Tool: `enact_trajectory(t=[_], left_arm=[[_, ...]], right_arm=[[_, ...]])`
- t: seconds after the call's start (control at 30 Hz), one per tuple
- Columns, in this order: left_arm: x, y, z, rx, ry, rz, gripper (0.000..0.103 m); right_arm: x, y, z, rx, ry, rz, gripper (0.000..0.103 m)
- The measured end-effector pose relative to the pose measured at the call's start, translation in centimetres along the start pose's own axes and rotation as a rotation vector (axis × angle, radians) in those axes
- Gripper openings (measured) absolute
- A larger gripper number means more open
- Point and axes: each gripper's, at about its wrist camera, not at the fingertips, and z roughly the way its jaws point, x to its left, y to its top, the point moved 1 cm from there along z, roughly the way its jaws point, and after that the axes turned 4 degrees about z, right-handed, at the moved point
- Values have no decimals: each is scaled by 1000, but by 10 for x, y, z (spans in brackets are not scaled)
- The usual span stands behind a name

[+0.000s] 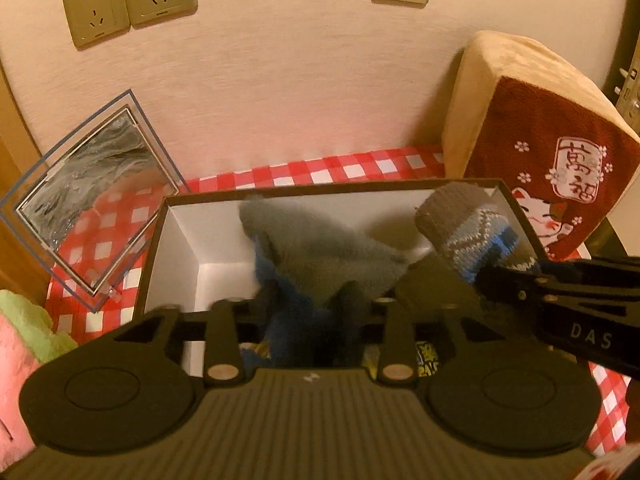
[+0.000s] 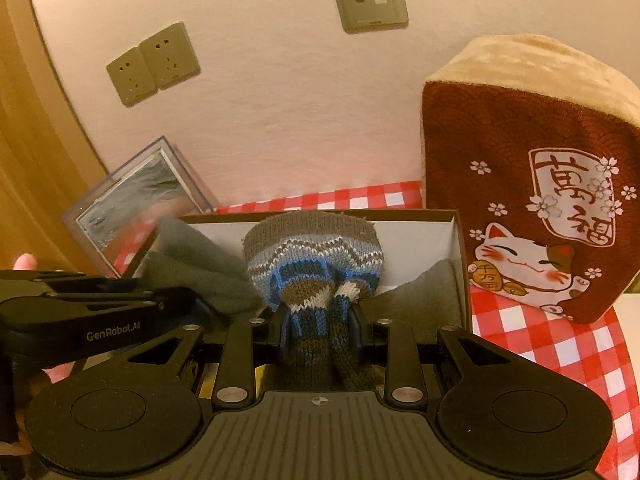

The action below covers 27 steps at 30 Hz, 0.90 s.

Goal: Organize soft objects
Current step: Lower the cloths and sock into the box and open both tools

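"GenRobot.AI" on left hand-held gripper (image 2: 176,300)

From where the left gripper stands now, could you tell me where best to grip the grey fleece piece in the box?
Probably its raised upper edge, coming from above: the grey fleece piece stands above the box rim there, clear of the walls.

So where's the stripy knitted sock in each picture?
Left wrist view: stripy sock at the right, over the box's right end, held by the right gripper.
Right wrist view: stripy sock in the middle, pinched between that gripper's fingers.
Shared landmark: the cat cushion, right of the box.
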Motion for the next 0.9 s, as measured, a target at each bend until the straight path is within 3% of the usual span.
enact_trajectory(t=[0.07,0.13,0.67,0.73,0.8,0.9], left_arm=[[0,2,0,-7,0,6,58],[1,2,0,-18,20,11,62],[17,-1,3,16,26,-30,62],[18,-1,1,16,28,-36,62],[18,-1,1,18,27,-42,62],[19,-3,-1,20,31,-53,62]], right_arm=[[-1,1,3,1,-1,7,29],[-2,1,4,4,0,9,29],[1,4,15,1,4,30,30],[3,7,15,-19,5,33,37],[2,11,15,-49,7,62,63],[1,13,10,-105,-14,84,72]])
